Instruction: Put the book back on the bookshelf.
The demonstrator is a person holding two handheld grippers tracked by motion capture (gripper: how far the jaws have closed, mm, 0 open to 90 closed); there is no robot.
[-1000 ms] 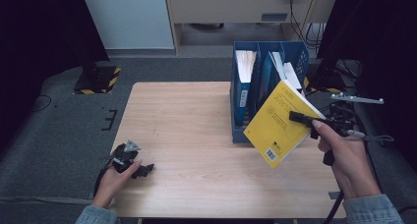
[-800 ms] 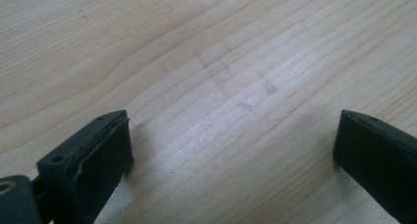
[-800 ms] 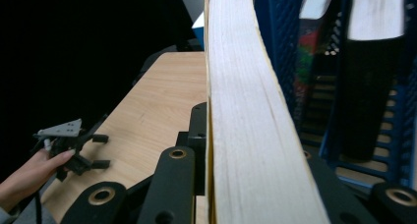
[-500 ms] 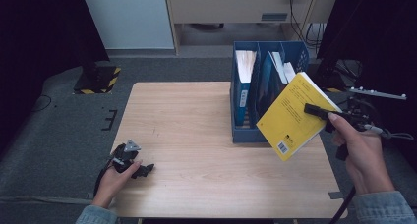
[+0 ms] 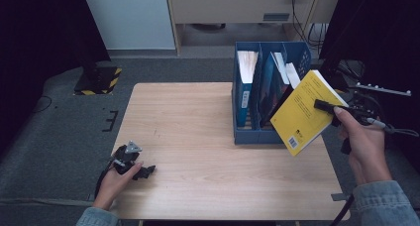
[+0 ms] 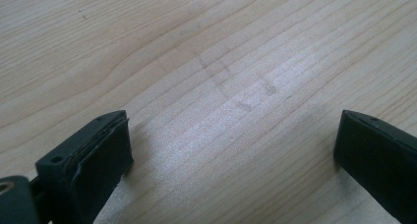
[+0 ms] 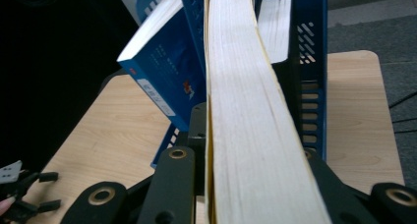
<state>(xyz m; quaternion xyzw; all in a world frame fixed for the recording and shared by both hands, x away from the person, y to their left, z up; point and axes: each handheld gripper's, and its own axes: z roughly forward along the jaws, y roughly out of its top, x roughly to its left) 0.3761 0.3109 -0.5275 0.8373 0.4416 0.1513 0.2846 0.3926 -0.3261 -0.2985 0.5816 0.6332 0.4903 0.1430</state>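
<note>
A yellow book (image 5: 302, 112) hangs tilted in the air at the right front corner of the blue file rack (image 5: 247, 137), with my right gripper (image 5: 327, 106) shut on its upper edge. In the right gripper view the book's pale page edge (image 7: 246, 111) runs up between the two black jaws of the right gripper (image 7: 246, 184), toward the rack (image 7: 310, 62). A blue book (image 7: 167, 71) leans in the rack just to its left. My left gripper (image 5: 144, 170) rests on the table's front left corner, and the left gripper (image 6: 231, 150) stands open over bare wood.
The rack holds a blue book (image 5: 271, 89) and white papers (image 5: 246, 62) in its slots. The wooden table (image 5: 188, 117) spreads left of the rack. Cables and dark equipment (image 5: 376, 92) lie off the table's right edge. The left gripper (image 7: 29, 189) sits far off.
My right hand has carried the yellow book to the right and a little up, closer to the rack's right end. The left hand has stayed where it was.
</note>
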